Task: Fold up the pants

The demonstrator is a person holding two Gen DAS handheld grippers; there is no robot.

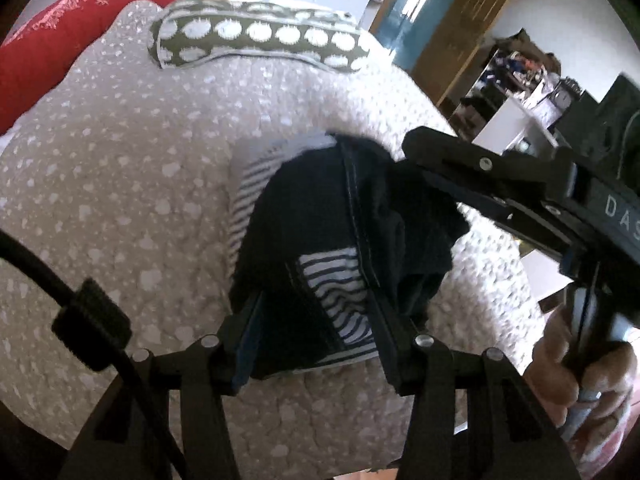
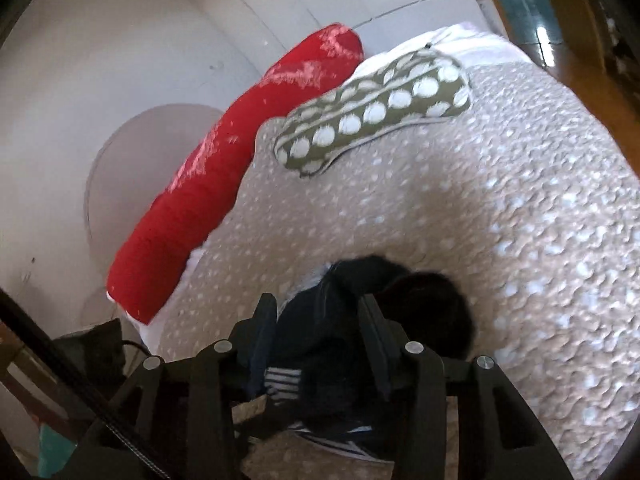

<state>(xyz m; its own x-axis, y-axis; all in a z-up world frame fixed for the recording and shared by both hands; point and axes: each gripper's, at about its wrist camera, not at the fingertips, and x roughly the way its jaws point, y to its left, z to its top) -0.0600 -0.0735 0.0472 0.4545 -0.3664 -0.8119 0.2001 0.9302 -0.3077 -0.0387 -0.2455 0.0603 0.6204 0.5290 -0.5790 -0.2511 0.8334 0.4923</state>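
Observation:
The pants (image 1: 320, 216) are dark navy with a blue-and-white striped lining, bunched in a heap on the beige spotted bedspread (image 1: 120, 200). My left gripper (image 1: 316, 320) stands open over the near edge of the heap, its fingers on either side of the striped part. My right gripper (image 1: 436, 168) reaches in from the right and touches the heap's dark right side. In the right wrist view the pants (image 2: 424, 304) lie between and beyond the right gripper's (image 2: 316, 328) fingers, which stand apart around dark cloth.
An olive pillow with white dots (image 1: 256, 36) lies at the far end of the bed. A red cushion (image 1: 60, 32) sits at the far left by the wall. Shelves and a wooden door (image 1: 460, 28) stand off the bed's right side.

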